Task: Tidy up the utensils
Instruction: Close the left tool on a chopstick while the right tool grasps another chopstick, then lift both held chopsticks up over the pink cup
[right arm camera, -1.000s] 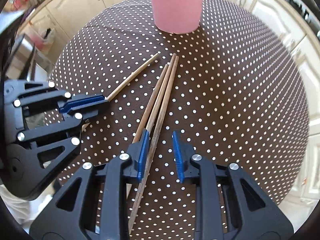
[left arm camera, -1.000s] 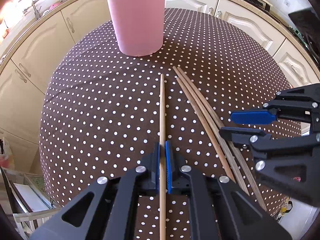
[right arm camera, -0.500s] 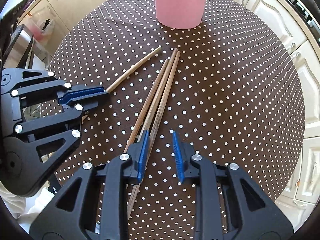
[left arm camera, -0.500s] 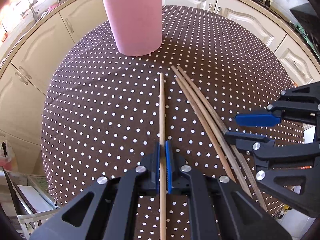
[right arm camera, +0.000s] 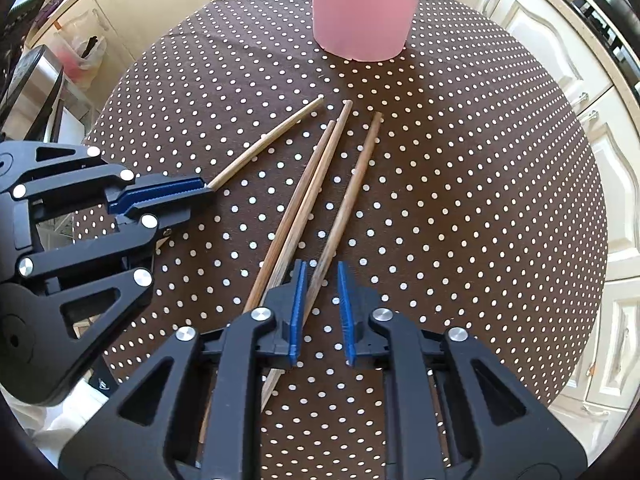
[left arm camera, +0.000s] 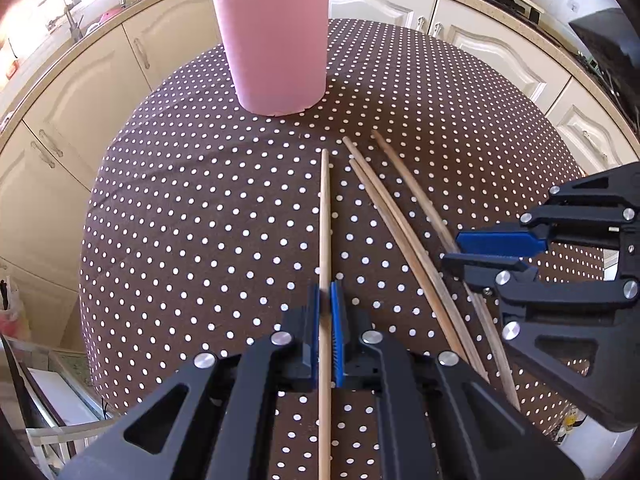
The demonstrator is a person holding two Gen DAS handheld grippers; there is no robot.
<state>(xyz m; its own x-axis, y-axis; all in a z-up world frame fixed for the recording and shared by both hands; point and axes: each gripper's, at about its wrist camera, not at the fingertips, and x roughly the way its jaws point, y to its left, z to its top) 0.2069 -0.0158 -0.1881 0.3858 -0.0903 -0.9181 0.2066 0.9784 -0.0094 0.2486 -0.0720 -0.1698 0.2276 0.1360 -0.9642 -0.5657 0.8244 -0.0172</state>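
A pink cup with several wooden utensils in it stands at the far side of the table. My left gripper is shut on a light wooden chopstick that points toward the cup. Three darker chopsticks lie to its right. One dark chopstick runs between the fingers of my right gripper, whose jaws are closing; it lies by the left pad, and a gap shows at the right pad. The other two dark chopsticks lie together just outside the left finger.
A round table carries a brown cloth with white dots. Its edge drops off close behind both grippers. Cream kitchen cabinets ring the table. A plastic bag and a chair stand at the left.
My right gripper has shifted sideways and its jaws have narrowed. One dark chopstick has split off from the other two and now lies between the jaws. My left gripper has stayed still.
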